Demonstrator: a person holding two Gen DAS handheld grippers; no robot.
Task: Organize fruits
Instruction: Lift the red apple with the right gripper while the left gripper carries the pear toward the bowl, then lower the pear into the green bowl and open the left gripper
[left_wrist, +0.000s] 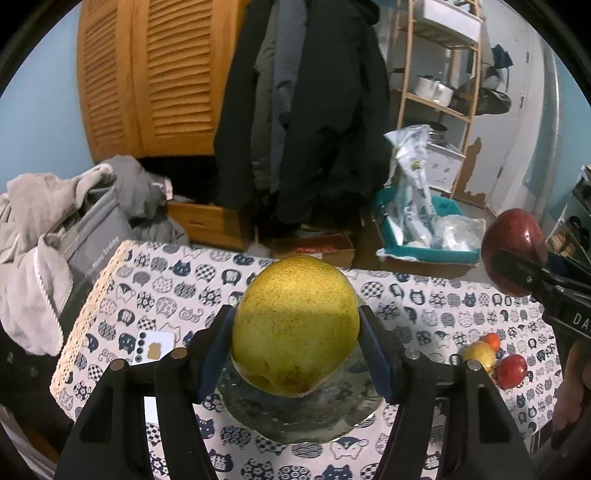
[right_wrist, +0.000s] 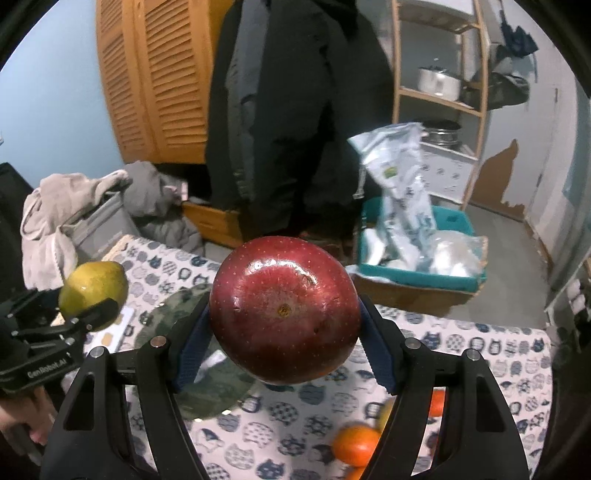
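Gripping a yellow-green pear (left_wrist: 295, 328), the left gripper (left_wrist: 295, 339) holds it clamped between both pads above a glass plate (left_wrist: 295, 417). The right gripper (right_wrist: 284, 332) clasps a dark red apple (right_wrist: 284, 310) likewise. Small orange fruits (right_wrist: 356, 445) lie on the cat-print tablecloth (right_wrist: 295, 424) beneath its right finger.

Dim indoor light, fisheye-bent edges
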